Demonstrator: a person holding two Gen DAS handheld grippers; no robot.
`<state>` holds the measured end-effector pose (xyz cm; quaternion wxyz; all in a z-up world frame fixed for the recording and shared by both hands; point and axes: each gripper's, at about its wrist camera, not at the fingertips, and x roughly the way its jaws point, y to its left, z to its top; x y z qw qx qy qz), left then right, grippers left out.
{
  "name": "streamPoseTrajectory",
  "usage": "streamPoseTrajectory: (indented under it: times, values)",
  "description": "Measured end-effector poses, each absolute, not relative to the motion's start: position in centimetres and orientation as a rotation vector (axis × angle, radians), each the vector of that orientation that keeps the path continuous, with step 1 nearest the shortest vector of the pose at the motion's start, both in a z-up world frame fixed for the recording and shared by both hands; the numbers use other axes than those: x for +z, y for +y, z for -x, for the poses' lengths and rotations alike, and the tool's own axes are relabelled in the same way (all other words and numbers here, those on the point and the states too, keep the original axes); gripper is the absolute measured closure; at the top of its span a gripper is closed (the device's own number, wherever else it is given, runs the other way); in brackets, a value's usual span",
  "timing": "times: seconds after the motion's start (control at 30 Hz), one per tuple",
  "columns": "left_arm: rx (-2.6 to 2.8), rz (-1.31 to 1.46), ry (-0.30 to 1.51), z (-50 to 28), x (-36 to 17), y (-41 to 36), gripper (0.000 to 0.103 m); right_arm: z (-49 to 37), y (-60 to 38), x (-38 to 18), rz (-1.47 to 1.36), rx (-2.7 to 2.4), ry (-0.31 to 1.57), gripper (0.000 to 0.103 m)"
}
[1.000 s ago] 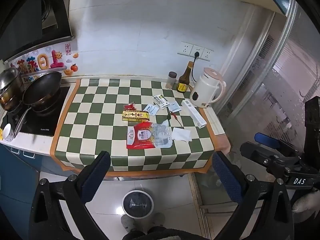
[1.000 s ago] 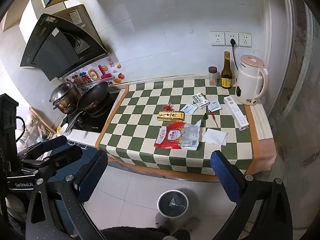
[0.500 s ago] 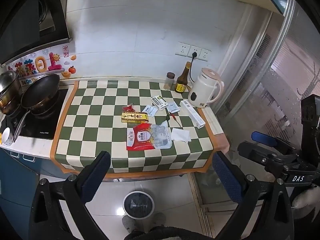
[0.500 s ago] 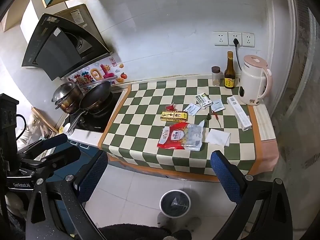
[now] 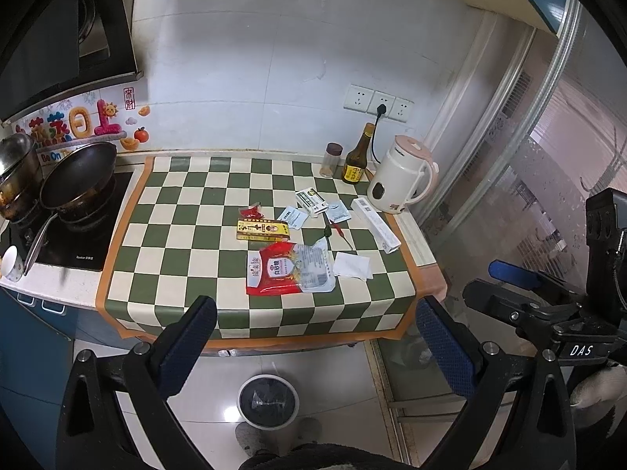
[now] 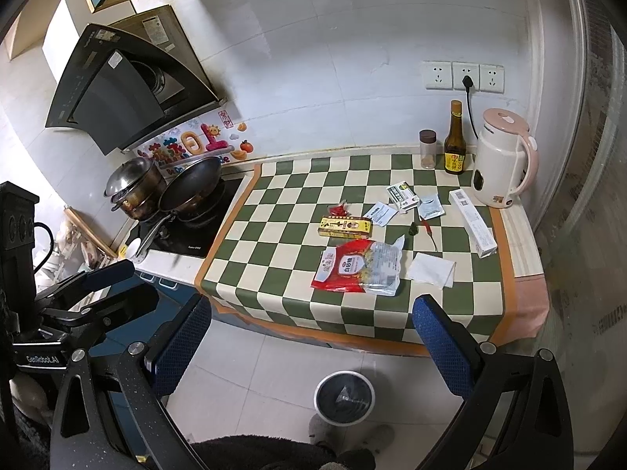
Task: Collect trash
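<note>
Trash on the checked cloth [image 5: 188,235] includes one red bag [image 5: 288,268] and one yellow box [image 5: 262,231]; both claws [image 5: 313,340] [image 6: 311,340] gape, holding nothing.

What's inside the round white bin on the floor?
The round white trash bin holds a dark liner with a pale patch near its centre; no trash is clearly visible, and its depths are too dark to judge.

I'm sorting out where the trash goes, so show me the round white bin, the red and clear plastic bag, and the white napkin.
round white bin [image 5: 269,400], left wrist view, dark liner.
red and clear plastic bag [image 6: 358,267], right wrist view, middle.
white napkin [image 6: 431,269], right wrist view, centre.
</note>
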<state>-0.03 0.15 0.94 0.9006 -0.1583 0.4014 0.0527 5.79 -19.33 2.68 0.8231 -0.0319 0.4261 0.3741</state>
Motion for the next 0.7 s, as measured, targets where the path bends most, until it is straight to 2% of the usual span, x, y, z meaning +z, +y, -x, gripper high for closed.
streamPoseTrajectory:
  times: [0.7]
  values:
    - [0.098,0.338,0.827,-0.2,0.9,0.0,0.000,-4.9,-18.7,2.5,0.067,0.815,0.919,0.000]
